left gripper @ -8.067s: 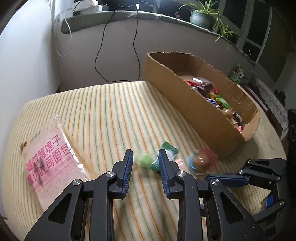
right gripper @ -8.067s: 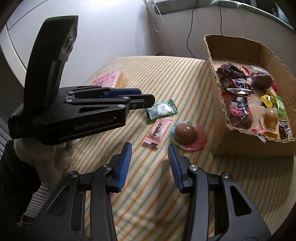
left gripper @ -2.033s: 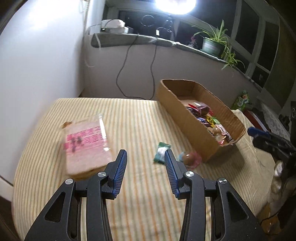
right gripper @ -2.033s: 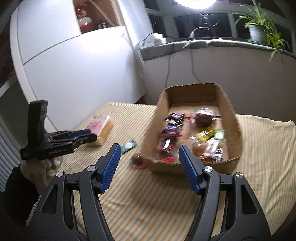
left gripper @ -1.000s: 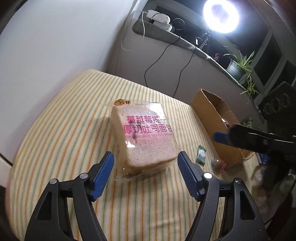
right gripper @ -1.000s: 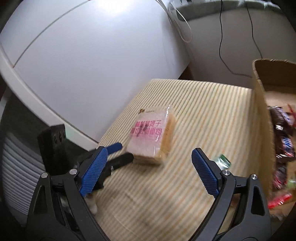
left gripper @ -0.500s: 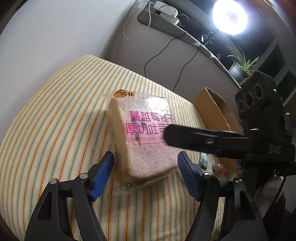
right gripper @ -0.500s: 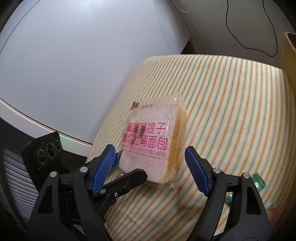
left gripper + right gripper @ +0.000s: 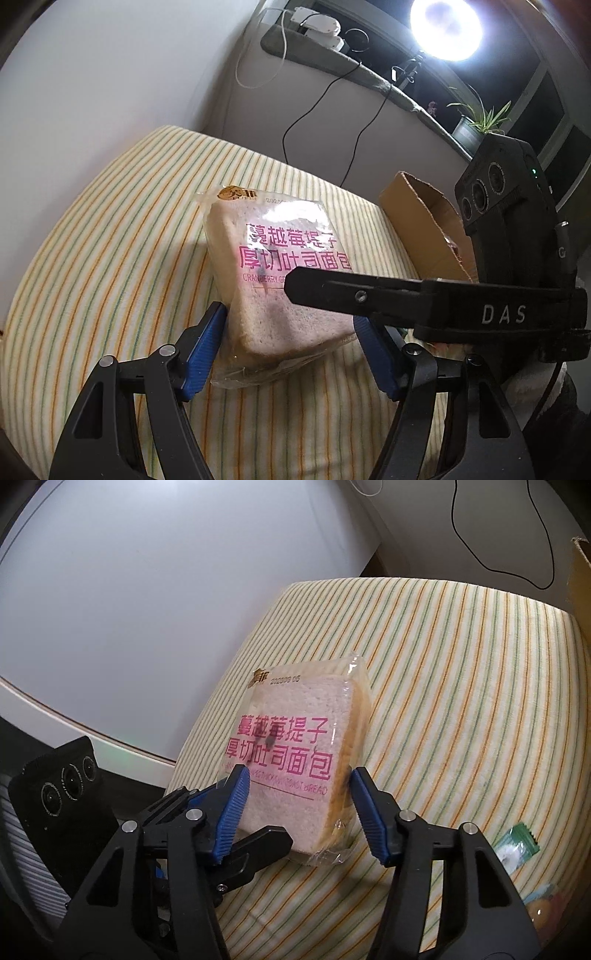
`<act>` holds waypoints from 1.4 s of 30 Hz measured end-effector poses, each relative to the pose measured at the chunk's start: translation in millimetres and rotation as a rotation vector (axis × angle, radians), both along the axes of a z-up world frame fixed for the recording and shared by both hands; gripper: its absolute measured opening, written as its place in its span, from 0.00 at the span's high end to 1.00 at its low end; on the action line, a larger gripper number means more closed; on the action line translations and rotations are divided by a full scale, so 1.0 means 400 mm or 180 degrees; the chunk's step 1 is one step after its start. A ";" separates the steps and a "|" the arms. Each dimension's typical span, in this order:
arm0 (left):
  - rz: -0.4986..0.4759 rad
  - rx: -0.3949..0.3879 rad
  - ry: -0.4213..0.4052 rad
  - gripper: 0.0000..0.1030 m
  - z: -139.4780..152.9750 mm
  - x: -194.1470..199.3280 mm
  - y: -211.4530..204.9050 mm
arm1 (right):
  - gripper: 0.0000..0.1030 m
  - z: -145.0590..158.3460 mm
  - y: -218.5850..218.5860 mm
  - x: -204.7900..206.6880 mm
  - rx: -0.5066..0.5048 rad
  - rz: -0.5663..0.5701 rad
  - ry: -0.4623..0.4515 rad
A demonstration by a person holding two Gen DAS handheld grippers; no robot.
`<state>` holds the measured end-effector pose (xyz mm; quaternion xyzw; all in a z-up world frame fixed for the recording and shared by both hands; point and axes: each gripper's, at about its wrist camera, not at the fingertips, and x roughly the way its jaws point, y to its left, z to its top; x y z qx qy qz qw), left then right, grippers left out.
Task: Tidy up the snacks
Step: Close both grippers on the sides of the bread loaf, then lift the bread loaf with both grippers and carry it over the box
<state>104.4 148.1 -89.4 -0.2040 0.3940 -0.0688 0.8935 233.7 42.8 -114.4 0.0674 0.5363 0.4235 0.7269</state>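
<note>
A clear-wrapped pack of sliced toast bread [image 9: 280,266] with pink lettering lies on the striped cloth. My left gripper [image 9: 291,350] is open, its blue pads on either side of the pack's near end. My right gripper [image 9: 295,808] is open too, straddling the same bread pack [image 9: 295,746] from the other side. One right finger crosses the left wrist view over the pack. The cardboard snack box [image 9: 424,225] stands at the right.
A green candy wrapper [image 9: 515,845] and a round wrapped sweet [image 9: 543,908] lie on the cloth at the right. A white wall and cabinet edge run along the left. A black cable hangs down the back wall. The striped table [image 9: 110,258] drops off at the left.
Both grippers have closed in on the bread pack; each now has its open pads around it. The pack looks slightly raised at its near end.
</note>
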 end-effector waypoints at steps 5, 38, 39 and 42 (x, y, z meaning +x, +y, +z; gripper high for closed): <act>-0.0018 0.0072 -0.0090 0.33 0.033 -0.014 -0.022 | 0.41 0.036 -0.030 -0.027 0.0031 0.0018 -0.0121; -0.0923 0.0230 -0.0447 0.33 0.194 0.283 -0.428 | 0.41 0.245 -0.496 0.111 -0.0013 -0.0717 -0.0730; -0.0939 0.0232 -0.0435 0.33 0.192 0.292 -0.437 | 0.41 0.243 -0.507 0.122 -0.0023 -0.0736 -0.0723; -0.1009 0.0249 -0.0382 0.33 0.183 0.325 -0.467 | 0.41 0.226 -0.538 0.149 -0.0043 -0.0795 -0.0678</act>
